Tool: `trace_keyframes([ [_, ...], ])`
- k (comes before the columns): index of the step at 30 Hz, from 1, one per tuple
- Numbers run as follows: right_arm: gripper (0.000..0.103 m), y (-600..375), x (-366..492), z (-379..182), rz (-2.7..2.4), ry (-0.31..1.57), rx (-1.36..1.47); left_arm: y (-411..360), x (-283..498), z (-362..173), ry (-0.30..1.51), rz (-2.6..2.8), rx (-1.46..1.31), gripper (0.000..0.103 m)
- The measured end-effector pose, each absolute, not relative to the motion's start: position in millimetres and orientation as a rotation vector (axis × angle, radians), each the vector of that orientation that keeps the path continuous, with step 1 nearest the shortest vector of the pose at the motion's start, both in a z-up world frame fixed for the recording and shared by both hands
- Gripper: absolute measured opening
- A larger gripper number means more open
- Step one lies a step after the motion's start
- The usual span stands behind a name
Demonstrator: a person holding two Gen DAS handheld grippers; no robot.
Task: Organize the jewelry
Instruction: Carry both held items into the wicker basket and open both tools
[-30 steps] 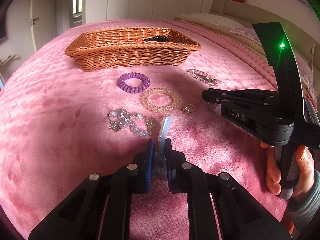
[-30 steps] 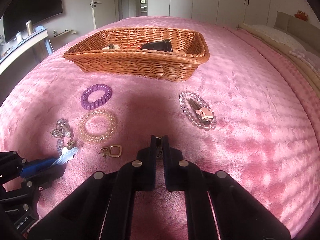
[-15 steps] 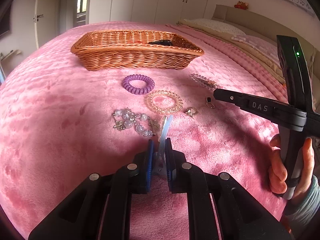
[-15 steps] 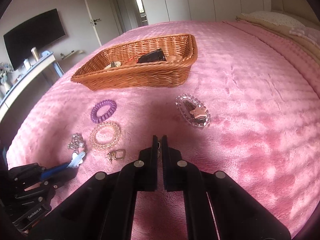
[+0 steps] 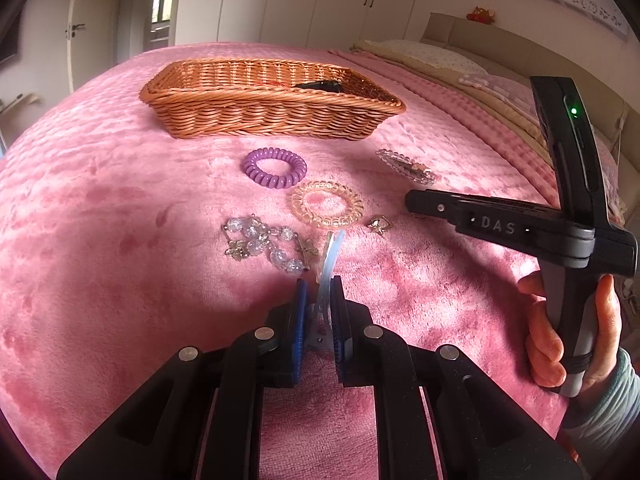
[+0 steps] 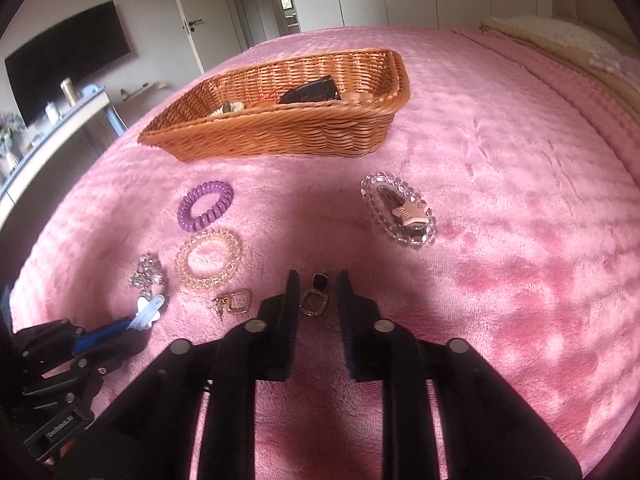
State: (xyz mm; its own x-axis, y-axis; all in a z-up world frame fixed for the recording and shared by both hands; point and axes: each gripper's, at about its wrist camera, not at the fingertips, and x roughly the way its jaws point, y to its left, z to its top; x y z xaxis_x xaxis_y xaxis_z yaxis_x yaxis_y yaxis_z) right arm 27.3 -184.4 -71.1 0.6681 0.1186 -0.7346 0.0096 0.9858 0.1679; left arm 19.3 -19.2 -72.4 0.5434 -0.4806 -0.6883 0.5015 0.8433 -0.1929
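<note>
My left gripper (image 5: 318,292) is shut on a pale blue translucent hair clip (image 5: 330,256) that sticks up from its blue pads; in the right wrist view the left gripper (image 6: 120,326) and clip (image 6: 150,310) sit at the lower left. My right gripper (image 6: 319,280), held by a hand at the right of the left wrist view (image 5: 416,204), is low over the pink blanket. Its jaws are opening, and a dark square earring (image 6: 316,298) lies between them, untouched by the pads. A wicker basket (image 5: 272,120) (image 6: 280,136) stands behind, holding a black item (image 6: 310,90).
On the blanket lie a purple coil tie (image 5: 276,182) (image 6: 192,222), an amber coil tie (image 5: 332,220) (image 6: 230,240), a crystal bead bracelet (image 5: 264,244) (image 6: 147,272), a gold earring (image 5: 380,224) (image 6: 234,302) and a clear bead bracelet around a pink star clip (image 6: 410,212). Pillows lie far right.
The right gripper's jaws have parted, and the dark earring that sat between the closed fingers now lies free between them. The left gripper keeps its hold on the clip.
</note>
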Motion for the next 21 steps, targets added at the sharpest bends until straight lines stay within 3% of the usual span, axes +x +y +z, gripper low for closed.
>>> trace_keyframes([
  [6, 0.025, -175, 35, -77, 0.017, 0.871, 0.095, -19, 19, -72, 0.808, -0.587, 0.023, 0.01],
  [9, 0.005, -170, 34, -76, 0.017, 0.863, 0.06, -18, 20, -72, 0.806, -0.586, 0.018, 0.01],
  [21, 0.005, -173, 14, -39, 0.064, 0.741, 0.098, 0, 20, -39, 0.74, -0.589, -0.057, 0.01],
])
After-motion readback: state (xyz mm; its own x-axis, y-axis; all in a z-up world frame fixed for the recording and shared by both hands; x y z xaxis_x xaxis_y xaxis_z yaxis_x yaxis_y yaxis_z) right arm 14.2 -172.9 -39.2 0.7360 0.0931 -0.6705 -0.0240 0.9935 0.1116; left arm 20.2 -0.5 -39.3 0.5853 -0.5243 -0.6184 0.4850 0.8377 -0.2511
